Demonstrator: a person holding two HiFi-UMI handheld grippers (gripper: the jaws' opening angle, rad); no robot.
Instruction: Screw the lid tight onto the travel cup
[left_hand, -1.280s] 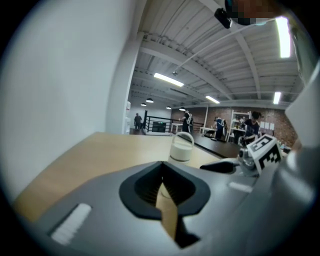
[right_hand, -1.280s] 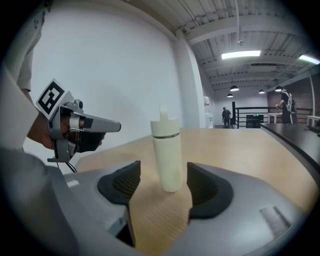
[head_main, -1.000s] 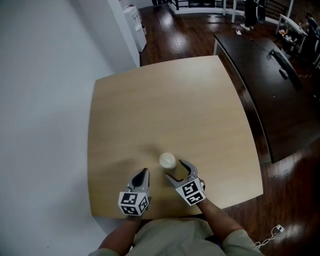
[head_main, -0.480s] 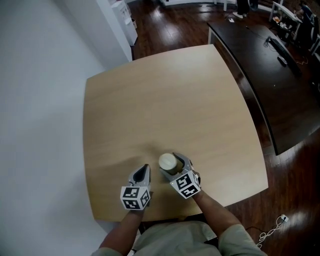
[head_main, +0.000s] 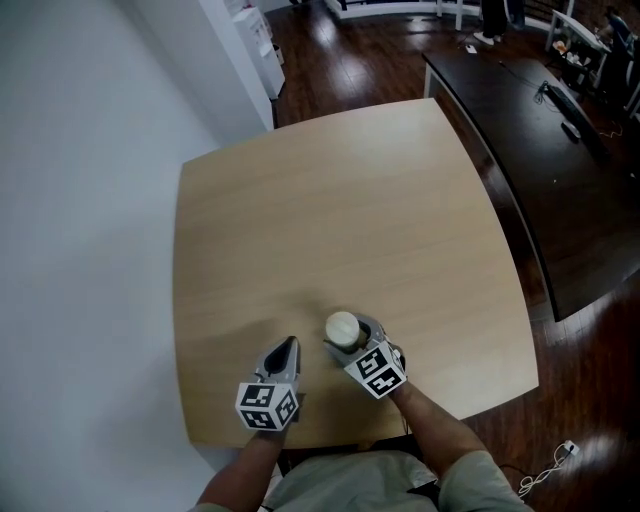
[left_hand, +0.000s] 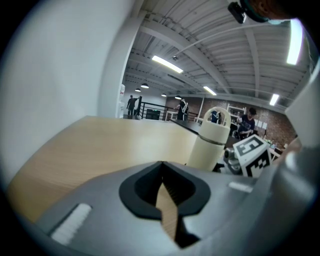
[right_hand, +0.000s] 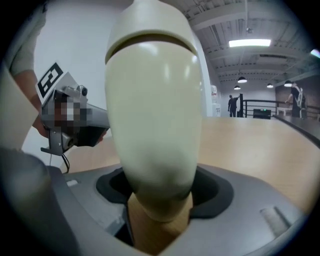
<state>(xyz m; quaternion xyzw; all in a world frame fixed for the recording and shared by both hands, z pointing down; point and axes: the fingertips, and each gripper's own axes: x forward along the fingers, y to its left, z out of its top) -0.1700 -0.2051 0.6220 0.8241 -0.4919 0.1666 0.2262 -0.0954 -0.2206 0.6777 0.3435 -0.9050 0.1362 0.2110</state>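
Note:
A cream travel cup stands upright near the front edge of the light wooden table, with its lid sitting on top. My right gripper reaches around the cup's lower body, one finger on each side. Its jaws have just been closing with the cup between them, and dark gaps still show beside the cup. My left gripper rests a little left of the cup, shut and empty. In the left gripper view the cup rises at the right, beside the right gripper's marker cube.
The table's front edge lies just behind both grippers. A long dark counter runs along the right, across a strip of dark floor. A white cabinet stands by the wall beyond the table's far left corner.
My right gripper has come forward and down, so the cup that stood just ahead of its fingertips is now between the fingers. The left gripper has stayed put.

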